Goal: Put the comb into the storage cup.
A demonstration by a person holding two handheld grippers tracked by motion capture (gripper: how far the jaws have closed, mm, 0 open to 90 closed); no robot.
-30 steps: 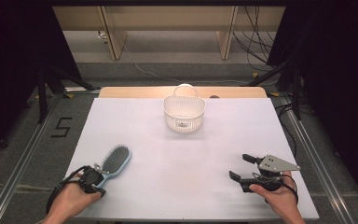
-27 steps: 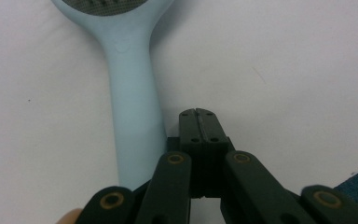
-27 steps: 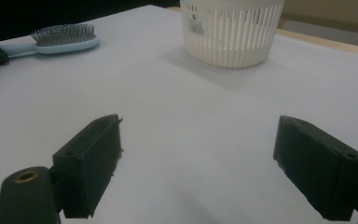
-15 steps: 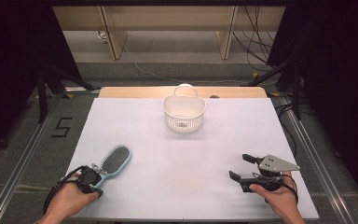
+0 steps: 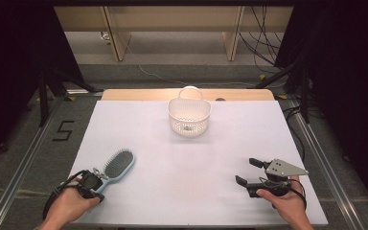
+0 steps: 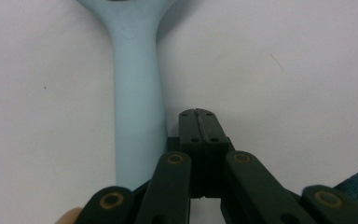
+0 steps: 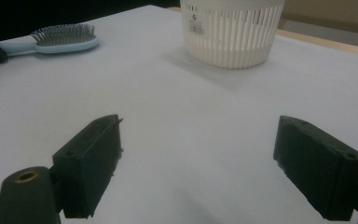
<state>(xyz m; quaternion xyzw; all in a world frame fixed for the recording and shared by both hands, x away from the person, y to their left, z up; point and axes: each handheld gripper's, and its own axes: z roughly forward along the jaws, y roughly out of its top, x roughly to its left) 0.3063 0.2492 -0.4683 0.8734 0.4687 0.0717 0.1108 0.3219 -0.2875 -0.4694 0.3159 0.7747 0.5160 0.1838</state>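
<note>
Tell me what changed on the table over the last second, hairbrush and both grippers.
Nothing visibly changed. The left gripper is shut beside the light blue hairbrush's handle, not on it; the right gripper stays open over the white table; the white basket sits where it was.

The hairbrush [image 5: 116, 166] is pale blue with a dark oval bristle pad. It lies flat on the white table [image 5: 187, 158], bristles up, near the front left corner. Its head points diagonally toward the far right; its handle [image 6: 137, 107] runs back toward the front left edge. The handle is smooth, straight and slightly widened where it joins the head.
</note>
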